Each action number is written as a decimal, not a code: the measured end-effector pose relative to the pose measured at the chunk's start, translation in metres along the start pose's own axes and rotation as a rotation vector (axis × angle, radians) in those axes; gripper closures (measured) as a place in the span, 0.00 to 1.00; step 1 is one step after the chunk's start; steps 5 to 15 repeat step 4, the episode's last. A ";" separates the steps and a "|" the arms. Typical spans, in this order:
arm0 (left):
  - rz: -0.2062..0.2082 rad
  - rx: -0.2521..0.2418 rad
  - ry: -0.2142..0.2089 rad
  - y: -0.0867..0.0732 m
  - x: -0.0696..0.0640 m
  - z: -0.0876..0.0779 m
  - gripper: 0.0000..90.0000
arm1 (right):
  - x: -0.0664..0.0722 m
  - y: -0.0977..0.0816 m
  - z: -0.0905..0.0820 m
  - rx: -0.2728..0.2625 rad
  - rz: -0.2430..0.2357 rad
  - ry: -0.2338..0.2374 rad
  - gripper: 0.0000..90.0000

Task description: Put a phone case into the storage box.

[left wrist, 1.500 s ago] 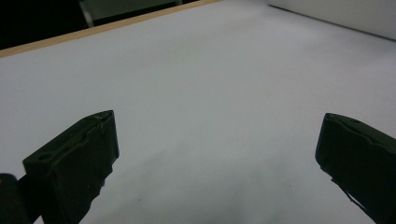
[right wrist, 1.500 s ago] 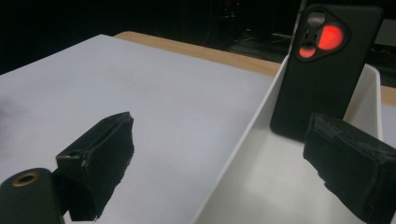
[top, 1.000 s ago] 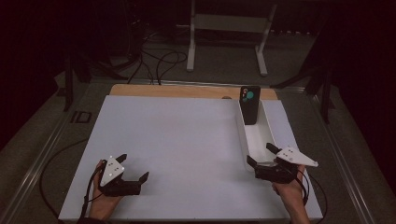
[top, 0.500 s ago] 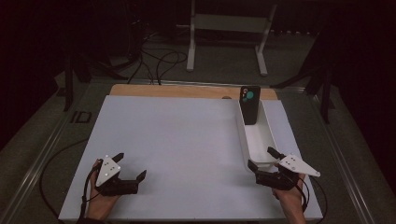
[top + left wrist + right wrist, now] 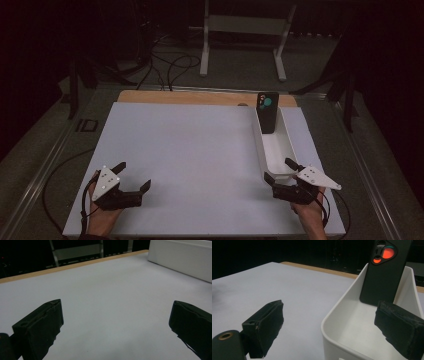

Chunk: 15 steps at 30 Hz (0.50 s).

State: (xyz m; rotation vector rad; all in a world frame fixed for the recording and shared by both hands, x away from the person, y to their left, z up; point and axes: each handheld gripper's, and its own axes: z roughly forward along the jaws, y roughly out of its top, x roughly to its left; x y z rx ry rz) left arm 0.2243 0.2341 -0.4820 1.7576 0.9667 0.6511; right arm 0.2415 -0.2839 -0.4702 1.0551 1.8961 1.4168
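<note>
Right gripper [image 5: 281, 171] has backed off toward table's [image 5: 200, 150] near edge, jaws spread, straddling tray [image 5: 260, 150] corner; left gripper [image 5: 134, 175] unmoved, spread, open table ahead.

A remote [image 5: 267, 112] stands up in the far end of a long bin [image 5: 260, 150] on the right side of the table [image 5: 190, 150], with the right gripper [image 5: 283, 176] at the bin's near end and the left gripper [image 5: 134, 177] well apart at the near left.

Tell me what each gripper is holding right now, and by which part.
Nothing is held. The left gripper is open over the bare table; the right gripper is open at the near end of the white tray.
</note>
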 end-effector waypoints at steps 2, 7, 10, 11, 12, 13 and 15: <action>0.004 -0.004 0.000 0.002 0.000 -0.001 0.00 | 0.000 0.000 0.000 -0.001 0.001 -0.001 0.09; 0.006 -0.007 -0.001 0.003 0.000 -0.002 0.00 | -0.001 0.000 0.001 -0.002 0.002 -0.001 0.09; 0.006 -0.007 -0.001 0.003 0.000 -0.002 0.00 | -0.001 0.000 0.001 -0.002 0.002 -0.001 0.09; 0.006 -0.007 -0.001 0.003 0.000 -0.002 0.00 | -0.001 0.000 0.001 -0.002 0.002 -0.001 0.09; 0.006 -0.007 -0.001 0.003 0.000 -0.002 0.00 | -0.001 0.000 0.001 -0.002 0.002 -0.001 0.09; 0.006 -0.007 -0.001 0.003 0.000 -0.002 0.00 | -0.001 0.000 0.001 -0.002 0.002 -0.001 0.09; 0.006 -0.007 -0.001 0.003 0.000 -0.002 0.00 | -0.001 0.000 0.001 -0.002 0.002 -0.001 0.09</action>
